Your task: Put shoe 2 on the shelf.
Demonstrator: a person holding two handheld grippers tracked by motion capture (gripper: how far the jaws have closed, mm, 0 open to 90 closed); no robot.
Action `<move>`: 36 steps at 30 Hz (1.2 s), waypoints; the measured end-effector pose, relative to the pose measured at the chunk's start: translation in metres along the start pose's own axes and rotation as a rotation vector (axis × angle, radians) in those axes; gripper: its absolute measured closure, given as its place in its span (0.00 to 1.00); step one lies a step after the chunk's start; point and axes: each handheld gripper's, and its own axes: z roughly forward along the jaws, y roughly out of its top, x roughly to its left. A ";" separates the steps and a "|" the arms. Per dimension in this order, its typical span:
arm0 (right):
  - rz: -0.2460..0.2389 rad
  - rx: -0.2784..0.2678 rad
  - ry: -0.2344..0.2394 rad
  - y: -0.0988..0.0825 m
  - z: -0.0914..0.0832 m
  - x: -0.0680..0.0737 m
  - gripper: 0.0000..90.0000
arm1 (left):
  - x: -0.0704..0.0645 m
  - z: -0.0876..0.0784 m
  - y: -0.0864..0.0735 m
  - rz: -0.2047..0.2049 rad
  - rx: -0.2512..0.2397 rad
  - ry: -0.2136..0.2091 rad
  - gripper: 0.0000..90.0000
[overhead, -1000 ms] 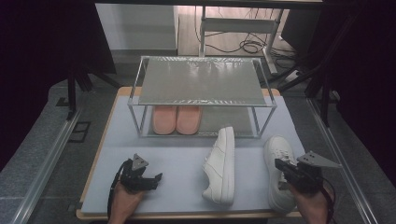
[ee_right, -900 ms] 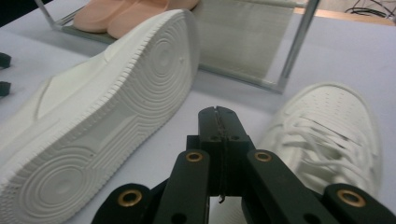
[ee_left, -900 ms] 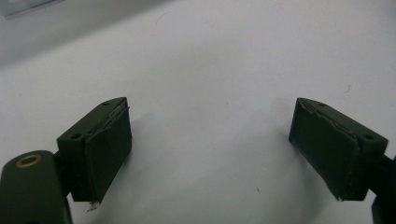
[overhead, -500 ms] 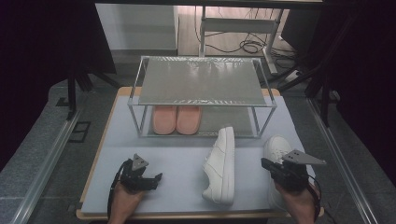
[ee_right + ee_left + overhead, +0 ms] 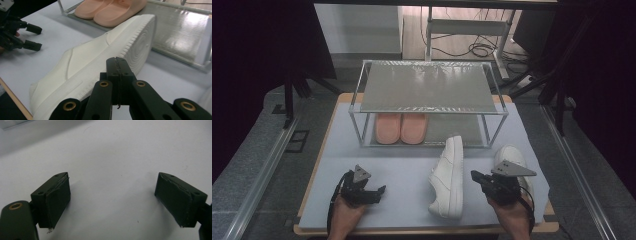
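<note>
A white sneaker [image 5: 449, 178] lies on its side on the pale mat, its sole [image 5: 140, 42] turned toward my right gripper. A second white sneaker [image 5: 509, 154] stands upright at the right, partly hidden behind that gripper. My right gripper [image 5: 474, 175] is shut with nothing between its jaws [image 5: 117, 65], and its tip is close beside the tipped sneaker's sole. My left gripper [image 5: 379, 192] rests low on the mat at the front left. It is open wide [image 5: 112, 200] with only bare mat between the pads. The right gripper view also catches it [image 5: 32, 37] beyond the sneaker.
A metal two-level shoe rack [image 5: 427, 89] stands at the back of the mat. A pair of pink slippers [image 5: 401, 128] sits on its lower shelf [image 5: 175, 30]. The table's wooden front edge [image 5: 412, 231] runs just below both hands.
My right gripper has moved left, off the upright sneaker and up to the sneaker lying on its side. The left gripper has stayed put.
</note>
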 end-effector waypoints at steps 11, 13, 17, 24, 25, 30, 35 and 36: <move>-0.012 0.025 0.028 -0.003 0.022 0.012 1.00 | 0.000 0.000 0.000 0.000 0.000 0.000 0.15; -0.015 0.029 0.030 -0.005 0.027 0.014 1.00 | 0.000 0.000 0.000 0.000 0.000 0.000 0.15; -0.021 0.032 0.030 -0.005 0.032 0.015 1.00 | 0.000 0.000 0.000 0.001 -0.001 0.001 0.15; -0.026 0.034 0.025 -0.005 0.036 0.015 1.00 | 0.000 0.000 0.000 0.001 0.000 0.001 0.15; -0.026 0.035 0.024 -0.005 0.037 0.015 1.00 | 0.000 0.000 0.000 0.001 -0.001 0.001 0.15; -0.024 0.038 0.023 -0.007 0.037 0.015 1.00 | 0.000 0.000 0.000 0.001 -0.001 0.001 0.15; -0.025 0.047 0.018 -0.009 0.034 0.014 1.00 | 0.000 0.000 0.000 0.002 -0.001 0.001 0.15; -0.022 0.048 0.018 -0.009 0.034 0.013 1.00 | 0.000 0.000 0.000 0.002 -0.001 0.001 0.15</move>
